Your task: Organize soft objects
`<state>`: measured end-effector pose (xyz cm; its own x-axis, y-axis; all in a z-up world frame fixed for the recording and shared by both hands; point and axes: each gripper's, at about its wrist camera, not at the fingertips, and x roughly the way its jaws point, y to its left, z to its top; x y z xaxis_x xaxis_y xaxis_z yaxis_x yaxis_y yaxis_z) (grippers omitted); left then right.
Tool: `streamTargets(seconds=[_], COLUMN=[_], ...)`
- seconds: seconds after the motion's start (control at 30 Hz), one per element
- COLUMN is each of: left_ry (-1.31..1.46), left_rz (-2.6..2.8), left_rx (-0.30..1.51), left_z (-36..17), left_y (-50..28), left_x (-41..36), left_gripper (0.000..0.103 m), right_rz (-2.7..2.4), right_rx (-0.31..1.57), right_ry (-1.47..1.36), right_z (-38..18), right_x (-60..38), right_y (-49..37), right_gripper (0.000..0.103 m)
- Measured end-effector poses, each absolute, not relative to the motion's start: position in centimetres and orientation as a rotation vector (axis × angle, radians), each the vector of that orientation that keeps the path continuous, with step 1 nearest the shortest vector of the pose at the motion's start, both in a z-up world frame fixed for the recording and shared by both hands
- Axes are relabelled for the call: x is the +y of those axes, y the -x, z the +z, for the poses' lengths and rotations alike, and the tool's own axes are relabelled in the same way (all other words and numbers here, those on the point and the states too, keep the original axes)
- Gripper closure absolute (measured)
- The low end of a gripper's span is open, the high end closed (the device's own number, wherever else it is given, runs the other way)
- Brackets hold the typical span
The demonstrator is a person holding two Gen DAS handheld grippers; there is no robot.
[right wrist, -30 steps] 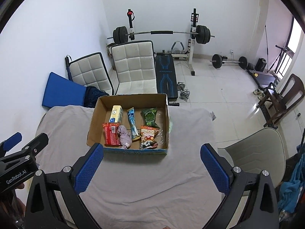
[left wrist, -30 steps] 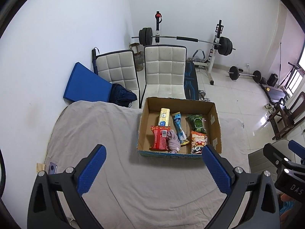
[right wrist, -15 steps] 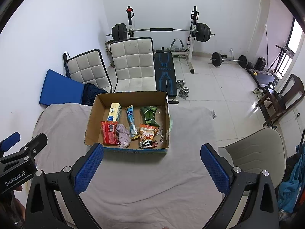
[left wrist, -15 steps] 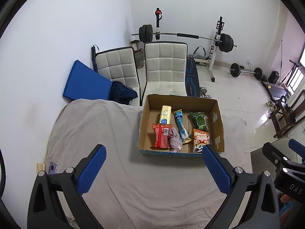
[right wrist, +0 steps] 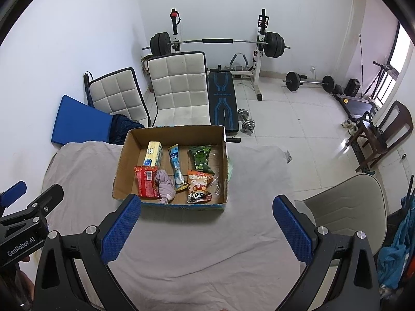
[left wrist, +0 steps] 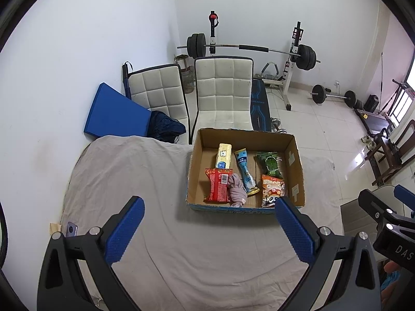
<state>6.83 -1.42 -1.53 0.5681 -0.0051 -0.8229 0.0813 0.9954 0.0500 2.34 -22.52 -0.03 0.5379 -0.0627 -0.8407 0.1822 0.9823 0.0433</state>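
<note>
An open cardboard box point(left wrist: 294, 155) point(right wrist: 122, 160) sits on a table covered with a grey cloth point(left wrist: 129, 186) point(right wrist: 85, 181). Inside lie a red packet point(left wrist: 218, 188) point(right wrist: 145, 181), a crumpled pink cloth point(left wrist: 237, 190) point(right wrist: 164, 182), a yellow pack point(left wrist: 223, 155) point(right wrist: 153, 153), a blue tube pack point(left wrist: 245, 171) point(right wrist: 177, 165), a green packet point(left wrist: 271, 164) point(right wrist: 201, 158) and an orange panda packet point(left wrist: 272, 189) point(right wrist: 198, 185). My left gripper point(left wrist: 207, 229) and right gripper point(right wrist: 207, 228) are both open and empty, held high above the table's near side.
Two white padded chairs point(left wrist: 223, 96) point(right wrist: 179, 88) stand behind the table, with a blue pad point(left wrist: 114, 114) and dark cloth at left. A barbell rack and bench point(right wrist: 223, 98) stand beyond. A beige chair point(right wrist: 345, 207) is at the right. A phone point(left wrist: 71, 229) lies at the table's left edge.
Both grippers have drawn back and up slightly, so the box appears a little further away. Both stay open and empty. Nothing in the box has moved.
</note>
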Motion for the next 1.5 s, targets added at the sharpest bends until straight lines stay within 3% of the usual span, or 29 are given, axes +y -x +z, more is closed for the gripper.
streamTargets(seconds=[1.5], left_ry=[-0.087], left_rz=[-0.062], left_rx=[0.959], left_z=[-0.8], left_y=[-6.2], left_x=[-1.1], left_gripper=[0.0], right_rz=[-0.131], right_rx=[0.996], right_ry=[-0.117], right_z=[0.9], right_x=[-22.4], right_y=[-0.7], right_gripper=[0.0])
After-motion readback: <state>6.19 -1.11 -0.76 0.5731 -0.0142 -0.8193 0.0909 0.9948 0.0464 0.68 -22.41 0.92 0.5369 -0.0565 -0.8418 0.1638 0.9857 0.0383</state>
